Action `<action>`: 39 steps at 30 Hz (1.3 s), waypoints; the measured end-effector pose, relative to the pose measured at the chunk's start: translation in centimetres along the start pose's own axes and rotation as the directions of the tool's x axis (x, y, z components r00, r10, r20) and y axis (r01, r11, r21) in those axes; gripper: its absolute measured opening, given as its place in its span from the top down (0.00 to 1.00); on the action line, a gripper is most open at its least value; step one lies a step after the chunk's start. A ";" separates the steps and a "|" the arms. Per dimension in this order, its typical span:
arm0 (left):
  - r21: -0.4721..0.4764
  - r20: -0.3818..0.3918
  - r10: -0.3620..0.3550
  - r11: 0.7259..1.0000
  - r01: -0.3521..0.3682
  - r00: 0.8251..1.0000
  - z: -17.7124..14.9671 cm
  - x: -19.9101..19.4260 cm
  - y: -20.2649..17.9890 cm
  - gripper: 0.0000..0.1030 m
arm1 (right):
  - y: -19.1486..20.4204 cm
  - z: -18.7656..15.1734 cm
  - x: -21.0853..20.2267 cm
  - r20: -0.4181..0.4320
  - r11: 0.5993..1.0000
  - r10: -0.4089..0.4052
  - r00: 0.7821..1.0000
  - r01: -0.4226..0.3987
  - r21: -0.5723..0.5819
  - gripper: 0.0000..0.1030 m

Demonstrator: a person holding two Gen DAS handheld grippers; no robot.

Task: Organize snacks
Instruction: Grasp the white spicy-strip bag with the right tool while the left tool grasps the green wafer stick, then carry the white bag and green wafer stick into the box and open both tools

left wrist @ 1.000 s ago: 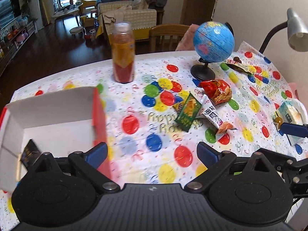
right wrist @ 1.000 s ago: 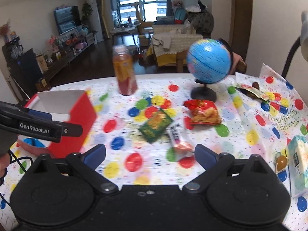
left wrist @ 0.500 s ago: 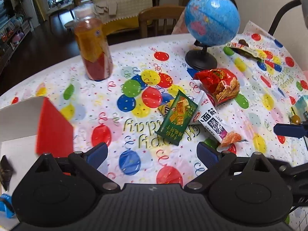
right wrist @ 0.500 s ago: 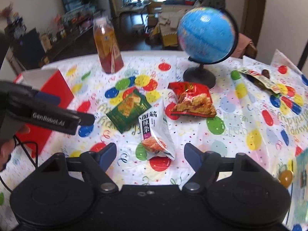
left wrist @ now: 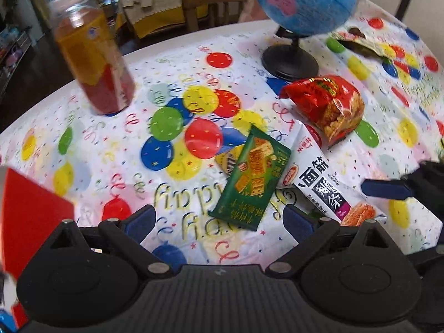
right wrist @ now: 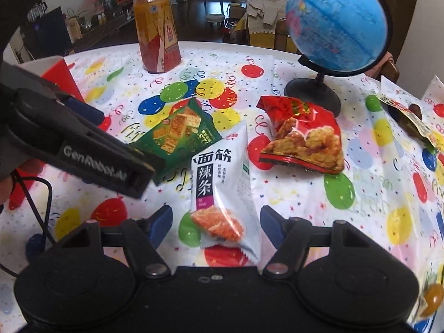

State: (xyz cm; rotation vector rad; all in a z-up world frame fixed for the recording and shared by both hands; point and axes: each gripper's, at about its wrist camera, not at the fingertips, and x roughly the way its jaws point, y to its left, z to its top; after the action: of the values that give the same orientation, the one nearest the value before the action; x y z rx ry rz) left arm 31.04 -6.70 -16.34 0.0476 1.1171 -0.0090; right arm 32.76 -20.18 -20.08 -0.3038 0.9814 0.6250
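Note:
My left gripper [left wrist: 219,222] hangs open just above the near end of a green cracker packet [left wrist: 255,177], which lies flat on the balloon-print tablecloth [left wrist: 111,144]. My right gripper [right wrist: 216,223] straddles the lower end of a white spicy-strip packet [right wrist: 222,183]. Its jaws are closing, with a small gap still showing at the pads. A red snack bag [right wrist: 302,138] lies beyond, near the globe's foot. The left tool's black fingers [right wrist: 91,149] cross the right wrist view over the green packet [right wrist: 180,130]. A red box [left wrist: 27,222] is at the left edge.
A tall bottle of orange drink [right wrist: 156,27] stands at the back left. A blue globe [right wrist: 335,25] on a black stand is at the back right. Another wrapper [right wrist: 410,119] lies at the far right, and a small yellow packet [left wrist: 229,161] peeks from under the green one.
Both grippers have sunk toward the table and closed in on the packets. The right jaws have narrowed around the white packet. The red box has slid to the left edge of the left view.

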 end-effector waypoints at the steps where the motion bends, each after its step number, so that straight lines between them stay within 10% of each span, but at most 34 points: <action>1: 0.012 0.001 0.001 1.000 -0.001 1.000 0.1 0.2 -0.2 0.04 | 0.0 0.1 0.4 -0.003 1.000 -0.005 1.000 0.005 -0.005 0.34; 15: 0.083 -0.033 0.025 0.996 -0.022 0.999 1.1 3.5 -1.3 0.12 | -0.2 0.6 2.9 -0.011 0.999 -0.039 0.999 0.039 -0.001 0.49; 32: 0.018 -0.073 -0.013 1.000 0.014 0.997 0.1 2.9 -0.7 0.79 | 0.0 -0.1 1.4 -0.007 0.997 -0.046 0.999 0.047 0.059 0.56; 39: -0.028 -0.072 -0.053 0.998 0.051 0.996 -1.8 0.7 -0.1 0.88 | 0.6 -1.3 -1.1 0.001 0.993 -0.020 1.000 0.020 0.116 0.57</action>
State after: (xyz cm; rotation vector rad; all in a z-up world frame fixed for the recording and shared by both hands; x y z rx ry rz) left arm 29.71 -6.67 -17.79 -0.0044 1.1912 -0.0393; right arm 31.03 -20.71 -19.87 -0.2104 1.0074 0.5475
